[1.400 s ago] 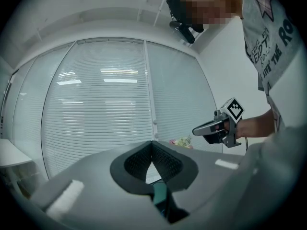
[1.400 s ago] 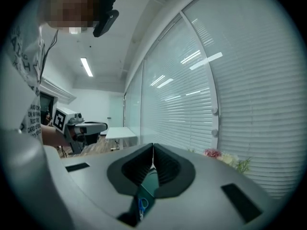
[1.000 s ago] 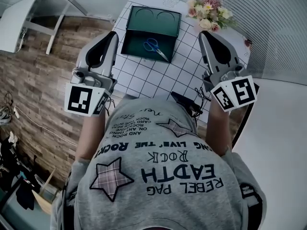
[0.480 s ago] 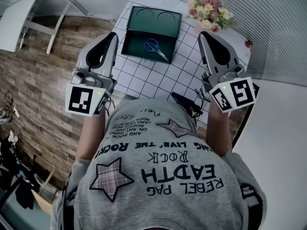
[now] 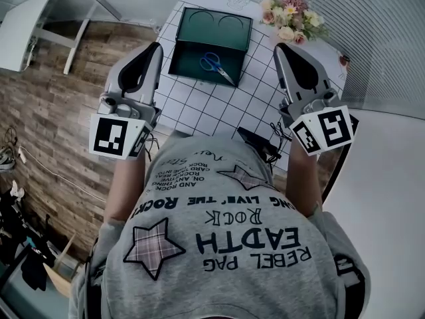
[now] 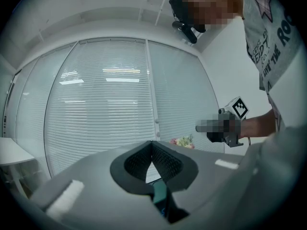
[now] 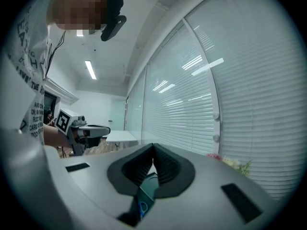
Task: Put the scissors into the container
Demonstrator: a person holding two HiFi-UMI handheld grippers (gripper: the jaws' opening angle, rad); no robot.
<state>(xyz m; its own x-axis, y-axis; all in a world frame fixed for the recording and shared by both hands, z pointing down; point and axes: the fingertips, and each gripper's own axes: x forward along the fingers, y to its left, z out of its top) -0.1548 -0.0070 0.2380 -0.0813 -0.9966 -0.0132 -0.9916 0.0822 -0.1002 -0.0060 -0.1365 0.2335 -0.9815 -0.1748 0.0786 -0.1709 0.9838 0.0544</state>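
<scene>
The blue-handled scissors point(image 5: 216, 65) lie inside the dark green container point(image 5: 180, 48), which stands on the white gridded table point(image 5: 226, 108). In the head view my left gripper point(image 5: 157, 47) hangs level over the table's left edge, left of the container. My right gripper point(image 5: 279, 48) hangs level to the container's right. Both have their jaws closed tip to tip with nothing between them. In the left gripper view the left gripper point(image 6: 152, 143) shows a strip of the container point(image 6: 159, 195) below its pads. In the right gripper view the right gripper point(image 7: 153, 146) shows the scissors point(image 7: 143, 207) below its pads.
A bunch of pink and yellow flowers point(image 5: 289, 17) stands at the table's far right corner. A black device with cables point(image 5: 259, 145) lies at the near edge. A white side table point(image 5: 20, 32) stands on the wooden floor to the left. Window blinds point(image 5: 372, 38) run along the right.
</scene>
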